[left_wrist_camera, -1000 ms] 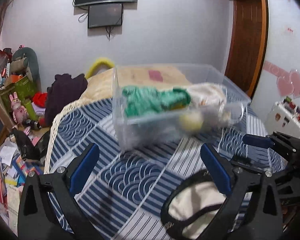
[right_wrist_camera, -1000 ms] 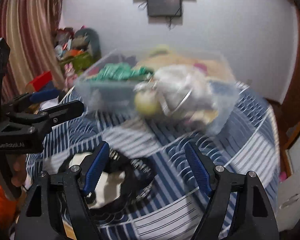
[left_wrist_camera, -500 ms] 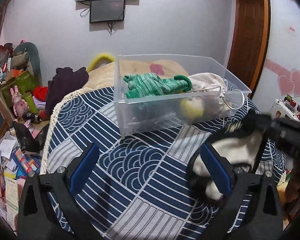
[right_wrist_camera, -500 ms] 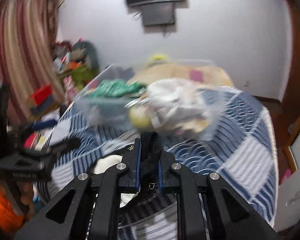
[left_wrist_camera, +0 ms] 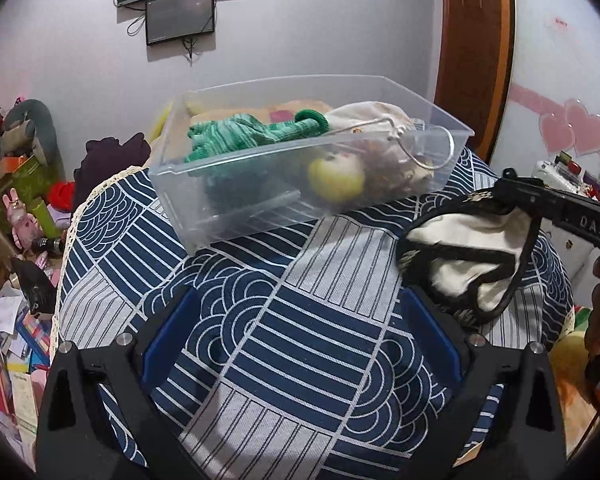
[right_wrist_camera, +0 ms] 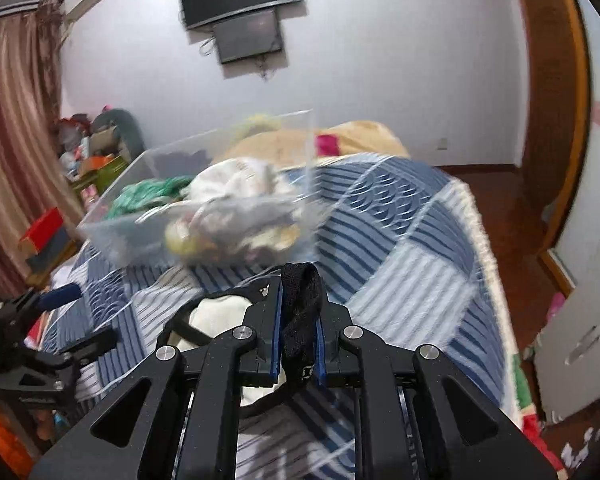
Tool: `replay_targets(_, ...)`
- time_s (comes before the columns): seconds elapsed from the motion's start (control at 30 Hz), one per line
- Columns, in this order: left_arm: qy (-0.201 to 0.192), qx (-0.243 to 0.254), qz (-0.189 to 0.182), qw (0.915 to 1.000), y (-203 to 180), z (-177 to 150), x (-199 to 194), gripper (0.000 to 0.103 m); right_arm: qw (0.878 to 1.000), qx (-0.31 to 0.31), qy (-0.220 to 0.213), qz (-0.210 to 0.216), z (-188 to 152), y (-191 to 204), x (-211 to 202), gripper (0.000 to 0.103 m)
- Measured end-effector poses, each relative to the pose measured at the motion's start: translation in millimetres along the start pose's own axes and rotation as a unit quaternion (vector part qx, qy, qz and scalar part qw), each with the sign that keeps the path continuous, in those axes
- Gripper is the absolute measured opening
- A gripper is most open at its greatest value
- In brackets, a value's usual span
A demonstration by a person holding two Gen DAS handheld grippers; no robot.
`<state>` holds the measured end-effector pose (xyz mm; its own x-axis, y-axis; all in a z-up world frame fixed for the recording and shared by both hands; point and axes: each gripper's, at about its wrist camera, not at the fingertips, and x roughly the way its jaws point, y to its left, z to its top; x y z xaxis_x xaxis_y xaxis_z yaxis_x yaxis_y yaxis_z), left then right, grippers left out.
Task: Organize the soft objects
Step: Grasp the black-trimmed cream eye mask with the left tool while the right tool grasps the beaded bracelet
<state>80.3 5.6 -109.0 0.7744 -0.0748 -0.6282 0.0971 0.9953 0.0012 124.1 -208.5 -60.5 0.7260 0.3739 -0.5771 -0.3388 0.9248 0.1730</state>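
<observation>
Blue striped bed (left_wrist_camera: 284, 320) holds the clear bin (left_wrist_camera: 260, 216) with some soft things inside, my right fingers (right_wrist_camera: 298, 332) pinch the black-edged white cloth (left_wrist_camera: 464, 240) not yet in, left fingers (left_wrist_camera: 300, 344) spread empty.

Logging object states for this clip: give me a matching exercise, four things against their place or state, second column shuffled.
Column one:
1. left tongs
2. right tongs
3. green knitted item
4. clear plastic bin

Column two:
A. lying inside the bin
B. open, holding nothing
C. resting on the patterned bedspread
D. shut on the black-trimmed cream cloth

Pairs: 1-B, 2-D, 3-A, 4-C
</observation>
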Motion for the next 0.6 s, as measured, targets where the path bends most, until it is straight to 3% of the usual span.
replay_targets(0.17, 0.000, 0.002, -0.005, 1.0000, 1, 0, -1, 0.102, 0.996, -0.029, 0.030, 0.079, -7, 30, 9, 0.016)
replay_targets(0.23, 0.008, 0.002, -0.012, 0.9999, 3, -3, 3, 0.102, 0.995, -0.045, 0.047, 0.081, -13, 40, 17, 0.021)
replay_targets(0.3, 0.018, 0.002, -0.019, 0.9996, 3, -4, 10, 0.100, 0.993, -0.058, 0.063, 0.079, -18, 45, 24, 0.043)
replay_targets(0.33, 0.025, 0.000, -0.025, 0.9994, 5, -4, 15, 0.097, 0.993, -0.057, 0.069, 0.080, -19, 45, 26, 0.045)
replay_targets(0.4, 0.041, -0.001, -0.042, 0.9983, 5, -5, 23, 0.078, 0.992, -0.049, 0.079, 0.088, -21, 43, 30, 0.046)
replay_targets(0.53, 0.041, -0.005, -0.054, 0.9977, 0, -10, 24, 0.070, 0.989, -0.051, 0.105, 0.095, -24, 41, 43, 0.045)
replay_targets(0.6, 0.041, -0.005, -0.073, 0.9965, -1, -11, 22, 0.054, 0.989, -0.064, 0.099, 0.090, -25, 46, 40, 0.031)
